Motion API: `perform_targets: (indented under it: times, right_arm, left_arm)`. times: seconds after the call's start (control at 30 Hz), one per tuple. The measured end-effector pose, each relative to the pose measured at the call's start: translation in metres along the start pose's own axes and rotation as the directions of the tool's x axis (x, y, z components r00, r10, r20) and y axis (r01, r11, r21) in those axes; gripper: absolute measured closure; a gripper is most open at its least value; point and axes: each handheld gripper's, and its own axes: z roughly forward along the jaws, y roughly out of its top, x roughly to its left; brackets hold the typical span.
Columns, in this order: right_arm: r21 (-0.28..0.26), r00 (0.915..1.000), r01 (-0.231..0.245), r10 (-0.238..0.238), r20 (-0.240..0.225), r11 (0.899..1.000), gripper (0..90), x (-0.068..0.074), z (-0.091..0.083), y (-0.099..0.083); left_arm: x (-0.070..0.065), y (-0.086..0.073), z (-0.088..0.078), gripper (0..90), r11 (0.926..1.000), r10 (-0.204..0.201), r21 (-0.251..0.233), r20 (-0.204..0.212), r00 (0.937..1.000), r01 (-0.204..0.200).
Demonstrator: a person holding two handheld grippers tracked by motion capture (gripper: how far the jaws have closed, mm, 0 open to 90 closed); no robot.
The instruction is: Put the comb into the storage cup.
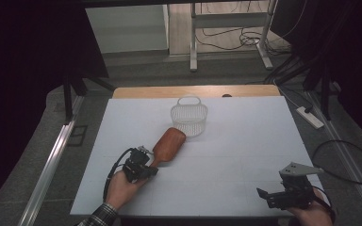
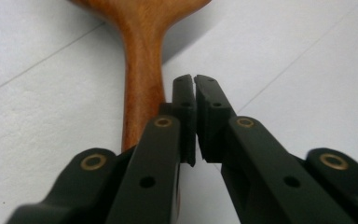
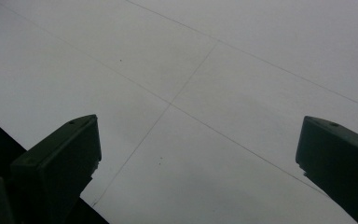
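1. High view: the left gripper (image 1: 143, 162) sits at 7 o'clock on the table (image 1: 245, 141), at the handle of the wooden paddle (image 1: 168, 143). The paddle head touches the basket (image 1: 189, 117) at 12 o'clock. The right gripper (image 1: 283, 190) rests at 5 o'clock.
2. Left gripper view: the jaws are closed together, empty, just beside the paddle (image 2: 142, 84) handle. Risk: a lift from here would miss, because the handle lies outside the jaws.
3. Right gripper view: the jaws stand wide, empty, over bare table (image 3: 205, 93).

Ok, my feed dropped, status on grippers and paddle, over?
Left gripper shut, beside wooden paddle handle, not on it. Right gripper open over bare white table. Wire basket just past paddle's head.
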Motion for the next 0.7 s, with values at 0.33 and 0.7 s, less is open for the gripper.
perform_targets:
  times: [0.33, 0.7]
  right_arm:
    - [0.002, 1.0000, 0.001, -0.001, 0.001, 1.000, 0.0, 0.000, 0.000, 0.000]
    - [0.003, 1.0000, 0.000, 0.000, 0.000, 1.000, 0.0, 0.000, 0.000, 0.000]
  left_arm:
    - [-0.005, -0.007, -0.016, 69.2, 0.9978, 0.007, -0.066, 0.005, 1.0000, -0.007]
    - [0.003, -0.006, -0.026, 40.6, 0.9941, -0.011, -0.108, -0.060, 0.9981, 0.005]
